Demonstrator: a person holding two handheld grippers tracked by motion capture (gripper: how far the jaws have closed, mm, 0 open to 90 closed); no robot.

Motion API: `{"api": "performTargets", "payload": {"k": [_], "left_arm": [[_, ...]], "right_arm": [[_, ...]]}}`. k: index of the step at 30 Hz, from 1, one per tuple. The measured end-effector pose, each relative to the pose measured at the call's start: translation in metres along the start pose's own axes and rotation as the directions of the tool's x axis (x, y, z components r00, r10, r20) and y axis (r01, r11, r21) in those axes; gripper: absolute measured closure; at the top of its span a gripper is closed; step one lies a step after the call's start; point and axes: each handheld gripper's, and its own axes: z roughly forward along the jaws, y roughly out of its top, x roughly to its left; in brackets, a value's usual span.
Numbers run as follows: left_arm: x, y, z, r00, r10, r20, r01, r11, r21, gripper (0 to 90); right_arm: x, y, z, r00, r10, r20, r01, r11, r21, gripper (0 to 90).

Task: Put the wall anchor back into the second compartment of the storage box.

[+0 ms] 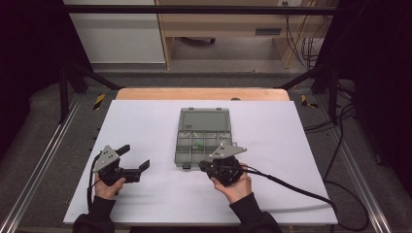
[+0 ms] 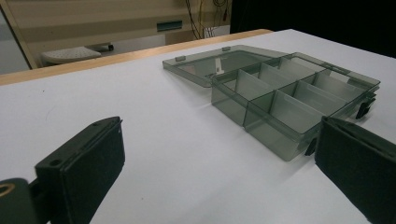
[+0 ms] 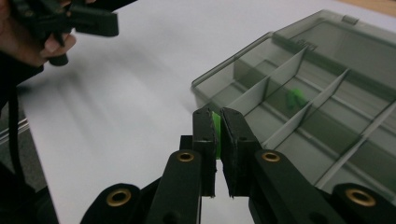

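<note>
Right gripper (image 3: 217,126): jaws nearly together, clamped on a small green piece (image 3: 216,128) that shows as a thin strip between the pads. In the high view the right gripper (image 1: 203,166) sits in the person's right hand (image 1: 237,187), wrist low at the near edge of the worktop, jaws pointing left across the near rim of the compartment box (image 1: 201,138).

Left gripper (image 1: 135,156): jaws wide apart, nothing between them, held level in the left hand (image 1: 108,187), pointing toward the box from well off to its left. In the left gripper view the box (image 2: 299,100) lies ahead and right of the jaws, lid folded flat behind it.

A second green piece (image 3: 295,98) lies in a middle compartment, just beyond the right gripper's tips.

Worktop (image 1: 145,126): white sheet over a wooden board, bare apart from the box. Beyond it, grey floor, pale wooden furniture (image 1: 223,29) and hanging cables (image 1: 299,36); a dark frame surrounds the bench.
</note>
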Motion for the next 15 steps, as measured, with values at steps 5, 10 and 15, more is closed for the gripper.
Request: {"api": "performTargets", "payload": {"k": [5,10,15], "left_arm": [[0.000,0.000,0.000,1.0000,0.001,0.001,-0.001,1.0000,0.001,1.2],[0.000,0.000,0.000,1.0000,-0.001,0.001,0.001,1.0000,-0.002,1.2],[0.000,0.000,0.000,1.0000,0.000,0.001,0.000,1.0000,0.000,1.2]], "right_arm": [[-0.008,0.016,0.002,0.9993,-0.003,0.038,0.004,1.000,-0.018,85.2],[-0.015,0.028,0.006,0.9984,0.003,0.056,-0.002,1.000,-0.027,85.2],[-0.025,0.043,0.016,0.9967,0.015,0.079,-0.013,0.999,-0.031,85.2]]}}
